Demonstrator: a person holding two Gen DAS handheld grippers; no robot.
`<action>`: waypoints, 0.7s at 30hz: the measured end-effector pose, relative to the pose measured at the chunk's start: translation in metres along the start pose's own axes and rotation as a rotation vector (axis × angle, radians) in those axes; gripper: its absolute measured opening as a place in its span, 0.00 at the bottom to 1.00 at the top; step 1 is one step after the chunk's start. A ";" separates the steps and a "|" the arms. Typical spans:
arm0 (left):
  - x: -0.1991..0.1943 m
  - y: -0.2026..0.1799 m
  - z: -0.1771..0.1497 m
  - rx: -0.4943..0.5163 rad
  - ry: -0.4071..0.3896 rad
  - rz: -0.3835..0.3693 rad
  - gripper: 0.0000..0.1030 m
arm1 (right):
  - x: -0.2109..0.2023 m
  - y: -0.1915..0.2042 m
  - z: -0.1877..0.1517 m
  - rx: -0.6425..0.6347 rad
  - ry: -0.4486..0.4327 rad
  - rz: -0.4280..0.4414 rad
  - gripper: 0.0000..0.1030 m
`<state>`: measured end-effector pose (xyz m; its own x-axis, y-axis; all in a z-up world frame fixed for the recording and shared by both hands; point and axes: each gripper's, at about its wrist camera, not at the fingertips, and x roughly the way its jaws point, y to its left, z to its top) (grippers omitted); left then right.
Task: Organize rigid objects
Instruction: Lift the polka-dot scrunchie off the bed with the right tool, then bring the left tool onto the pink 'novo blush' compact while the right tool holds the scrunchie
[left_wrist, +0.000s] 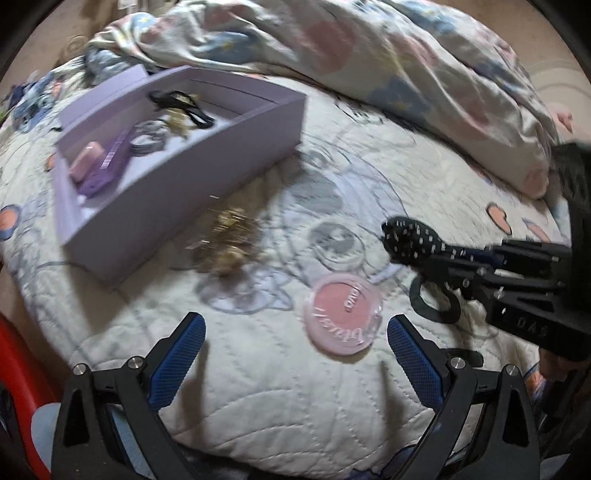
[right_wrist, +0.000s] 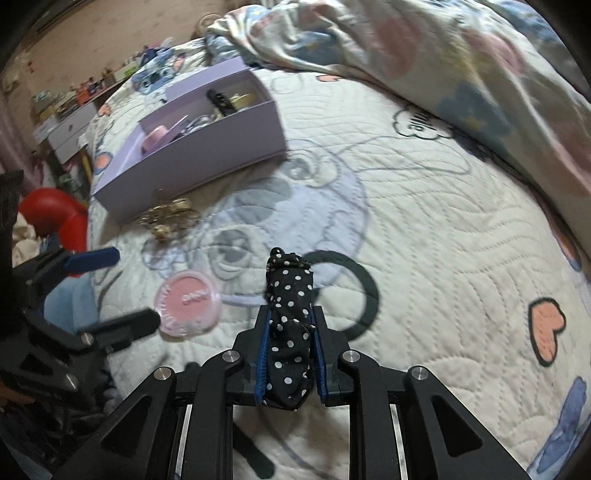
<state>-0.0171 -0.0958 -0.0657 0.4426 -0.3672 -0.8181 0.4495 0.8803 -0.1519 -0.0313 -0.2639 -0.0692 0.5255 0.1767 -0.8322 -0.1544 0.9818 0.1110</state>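
Note:
A lilac box (left_wrist: 192, 181) (right_wrist: 221, 144) lies open on the quilted bed, holding a black clip (left_wrist: 184, 105), a pink case (left_wrist: 86, 160) and a purple item. Gold jewellery (left_wrist: 229, 240) (right_wrist: 170, 218) lies just in front of the box. A round pink compact (left_wrist: 341, 314) (right_wrist: 188, 302) lies on the quilt. My left gripper (left_wrist: 295, 347) is open, low over the quilt, with the compact just inside its right finger. My right gripper (right_wrist: 290, 350) (left_wrist: 443, 254) is shut on a black polka-dot scrunchie (right_wrist: 290, 314) (left_wrist: 410, 236), held above the quilt right of the compact.
A crumpled floral duvet (left_wrist: 388, 66) (right_wrist: 424, 55) is heaped at the far side of the bed. A red object (right_wrist: 55, 214) sits off the bed's left edge. A desk with small items (right_wrist: 74, 103) stands beyond the bed.

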 end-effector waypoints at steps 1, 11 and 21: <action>0.002 -0.002 0.000 0.009 0.006 -0.004 0.98 | -0.001 -0.002 -0.001 0.008 -0.004 -0.003 0.19; 0.022 -0.018 0.004 0.079 0.036 -0.010 0.97 | -0.003 -0.012 -0.010 0.063 -0.010 -0.008 0.19; 0.029 -0.033 0.003 0.169 0.019 -0.001 0.69 | -0.006 -0.017 -0.016 0.099 -0.017 -0.026 0.19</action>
<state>-0.0172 -0.1359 -0.0827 0.4280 -0.3609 -0.8286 0.5748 0.8162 -0.0587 -0.0449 -0.2824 -0.0747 0.5426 0.1515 -0.8262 -0.0578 0.9880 0.1432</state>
